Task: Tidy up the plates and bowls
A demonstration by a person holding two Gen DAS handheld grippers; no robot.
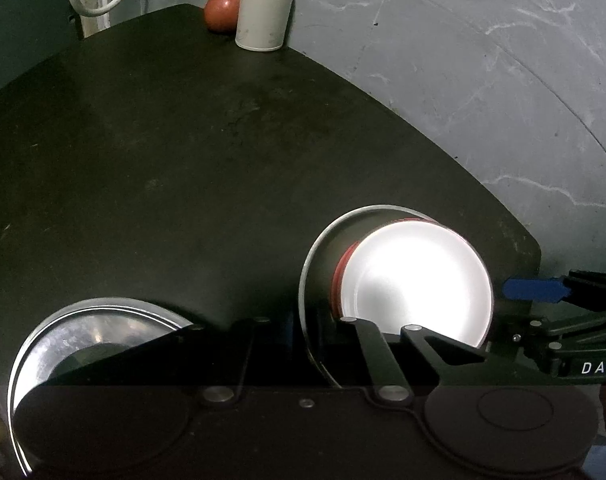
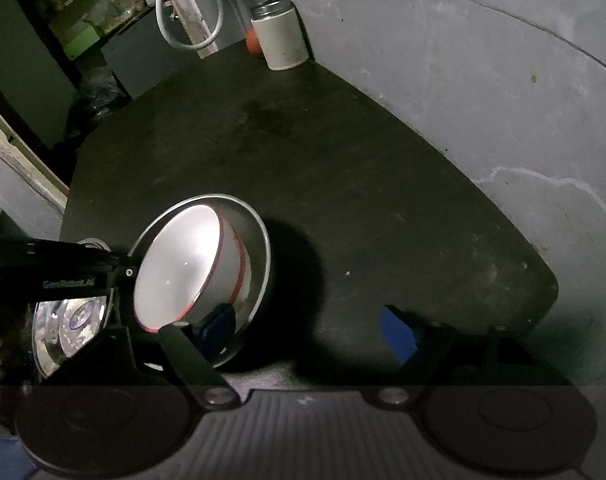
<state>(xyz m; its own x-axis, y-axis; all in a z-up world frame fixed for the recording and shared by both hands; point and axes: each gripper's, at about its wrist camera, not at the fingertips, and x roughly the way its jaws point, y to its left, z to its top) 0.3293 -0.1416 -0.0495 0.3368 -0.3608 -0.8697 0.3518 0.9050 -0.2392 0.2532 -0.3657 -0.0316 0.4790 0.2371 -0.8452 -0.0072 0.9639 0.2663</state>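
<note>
A white bowl (image 1: pixel 415 284) with a red rim sits inside a steel plate (image 1: pixel 315 264) on the dark table (image 1: pixel 183 160). My left gripper (image 1: pixel 291 332) is shut on that plate's left rim; the right wrist view shows it reaching in from the left (image 2: pixel 123 270). My right gripper (image 2: pixel 309 332) stands open at the plate's (image 2: pixel 263 248) near right side. One blue pad (image 2: pixel 219 328) is over the plate beside the bowl (image 2: pixel 179 264), the other (image 2: pixel 399 336) outside it above the table. A second steel plate (image 1: pixel 83 328) lies to the left.
A white canister (image 1: pixel 265 12) and a red ball (image 1: pixel 223 10) stand at the table's far corner against the grey wall (image 1: pixel 483 80). A white cable (image 2: pixel 191 20) hangs behind. The table's rounded right edge (image 2: pixel 543 272) is close to the right gripper.
</note>
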